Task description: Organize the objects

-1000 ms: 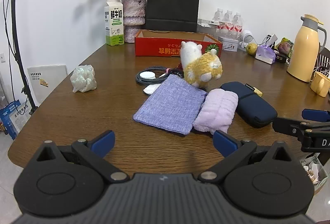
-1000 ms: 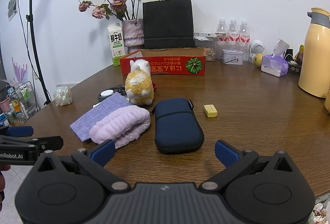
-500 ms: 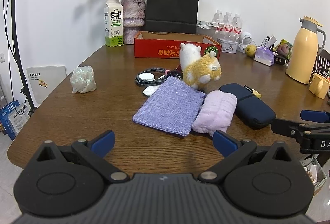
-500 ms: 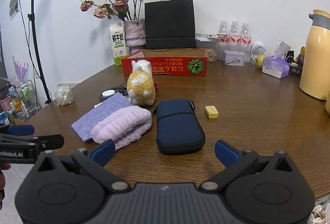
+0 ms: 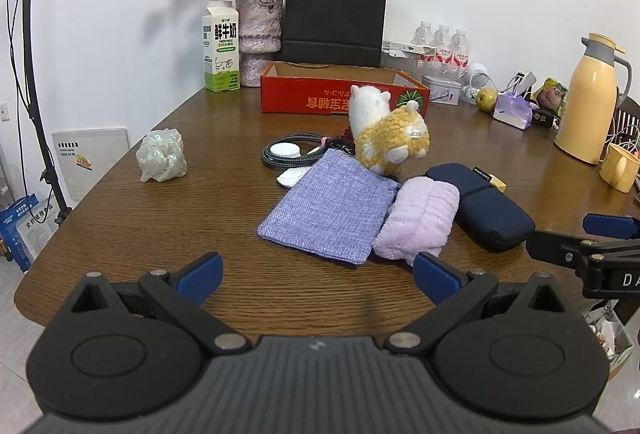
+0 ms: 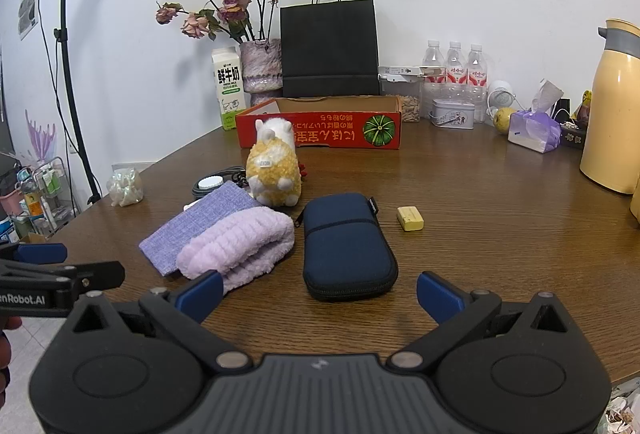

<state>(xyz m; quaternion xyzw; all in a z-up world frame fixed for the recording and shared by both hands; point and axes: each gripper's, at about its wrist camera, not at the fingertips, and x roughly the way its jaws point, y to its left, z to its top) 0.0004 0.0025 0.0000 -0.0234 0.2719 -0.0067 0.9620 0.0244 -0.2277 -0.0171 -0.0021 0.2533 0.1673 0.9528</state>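
On the brown wooden table lie a purple woven pouch (image 5: pixel 334 208) (image 6: pixel 200 224), a rolled lilac towel (image 5: pixel 420 222) (image 6: pixel 240 246) and a navy zip case (image 5: pixel 480 206) (image 6: pixel 346 244), side by side. A yellow and white plush alpaca (image 5: pixel 386 138) (image 6: pixel 274 170) stands behind them, next to a coiled black cable (image 5: pixel 286 152). A small yellow block (image 6: pixel 410 218) lies right of the case. A red cardboard box (image 5: pixel 340 92) (image 6: pixel 320 128) stands open farther back. My left gripper (image 5: pixel 316 276) is open near the front edge, short of the pouch. My right gripper (image 6: pixel 318 292) is open just before the case.
A crumpled clear wrap (image 5: pixel 162 156) lies at the left. At the back stand a milk carton (image 5: pixel 220 46), a vase of dried roses (image 5: pixel 258 42), a black paper bag (image 5: pixel 334 18) and water bottles (image 6: pixel 456 68). A yellow thermos (image 5: pixel 592 98) and a mug (image 5: pixel 620 168) are at the right.
Both grippers have shifted slightly, with the view creeping a little toward the table. Nothing on the table has moved, and both grippers stay open.
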